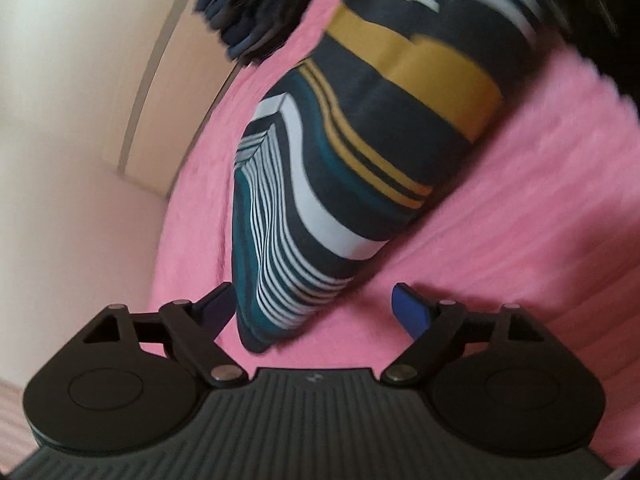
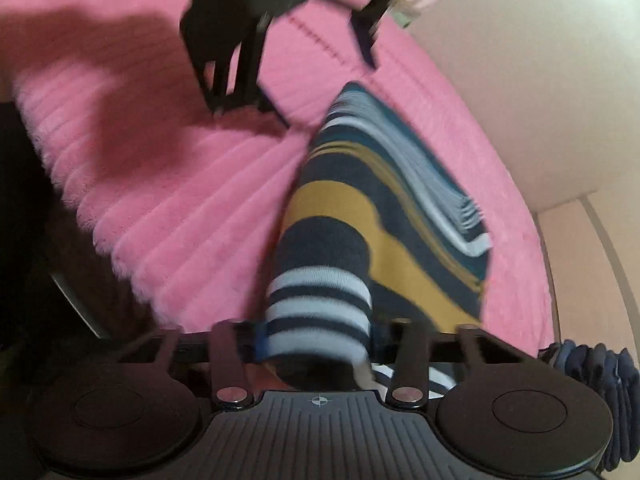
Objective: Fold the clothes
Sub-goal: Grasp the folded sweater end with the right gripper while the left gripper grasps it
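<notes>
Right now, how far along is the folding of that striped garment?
Partly done: the striped garment lies in a narrow, already doubled strip on the pink blanket. In hand: the right gripper has one end between its fingers. The left gripper is open at the other end, holding nothing. Left: a final fold, then the dark clothes beside it.

One striped garment [image 1: 360, 152] in navy, mustard, teal and white lies on one pink ribbed plush blanket [image 1: 540, 208]. One bunched dark navy cloth [image 1: 248, 12] sits at the blanket's edge. Two grippers are in view, the left gripper [image 1: 312, 312] and the right gripper [image 2: 316, 344], each with two fingers.
</notes>
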Demonstrator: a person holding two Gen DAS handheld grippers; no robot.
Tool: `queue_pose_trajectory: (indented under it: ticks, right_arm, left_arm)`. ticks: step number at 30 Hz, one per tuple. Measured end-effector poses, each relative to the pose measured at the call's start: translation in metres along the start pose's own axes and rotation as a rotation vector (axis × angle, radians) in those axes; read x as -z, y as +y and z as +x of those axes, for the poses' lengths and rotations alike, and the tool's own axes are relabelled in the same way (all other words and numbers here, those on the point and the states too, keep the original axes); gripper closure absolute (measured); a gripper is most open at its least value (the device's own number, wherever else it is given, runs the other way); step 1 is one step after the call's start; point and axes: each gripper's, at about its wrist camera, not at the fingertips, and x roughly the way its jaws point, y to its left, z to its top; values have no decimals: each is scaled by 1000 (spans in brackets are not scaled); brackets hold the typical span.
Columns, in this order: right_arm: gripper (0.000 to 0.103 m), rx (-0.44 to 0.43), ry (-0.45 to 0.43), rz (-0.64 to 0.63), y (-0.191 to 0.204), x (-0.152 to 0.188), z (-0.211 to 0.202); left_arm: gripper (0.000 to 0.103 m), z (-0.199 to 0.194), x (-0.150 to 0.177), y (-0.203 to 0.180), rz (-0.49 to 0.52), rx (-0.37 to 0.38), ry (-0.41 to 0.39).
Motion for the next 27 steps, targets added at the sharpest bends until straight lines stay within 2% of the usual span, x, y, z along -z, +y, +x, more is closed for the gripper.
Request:
queue_pose_trajectory:
  ticks: [5, 7, 9, 10, 11, 12, 13, 16, 18, 23, 24, 27]
  right_arm:
    - [67, 17, 32, 26, -37, 35, -29]
    - [66, 18, 55, 33, -37, 53, -28]
    - [66, 28, 63, 34, -31, 66, -24]
    - [62, 42, 58, 30, -24, 72, -23]
    - [57, 69, 56, 22, -17, 74, -22]
    - [45, 112, 69, 19, -9, 73, -18]
    - [38, 147, 87, 23, -4, 68, -12]
    - [38, 200, 67, 57, 7, 57, -5]
    - [38, 232, 35, 52, 15, 50, -5]
    - [40, 291, 74, -74, 26, 51, 24]
    - [56, 275, 66, -67, 19, 52, 23]
    - [65, 188, 19, -17, -11, 52, 7]
  left_arm:
    - [21, 16, -13, -9, 118, -69, -53]
    - [25, 19, -22, -15, 126, -65, -61]
    - [36, 19, -32, -27, 149, -49, -66]
    - [39, 21, -35, -34, 175, -52, -65]
    - [47, 24, -36, -40, 199, -58, -62]
    - [53, 27, -37, -45, 220, -61, -59]
    - [56, 27, -37, -48, 232, -61, -56]
    - [58, 30, -37, -49, 245, -53, -47]
    - [64, 34, -40, -44, 232, -29, -39]
    - [69, 43, -46, -29, 167, 38, -23]
    - [71, 42, -45, -26, 151, 45, -25]
    - [75, 37, -46, -7, 67, 55, -31]
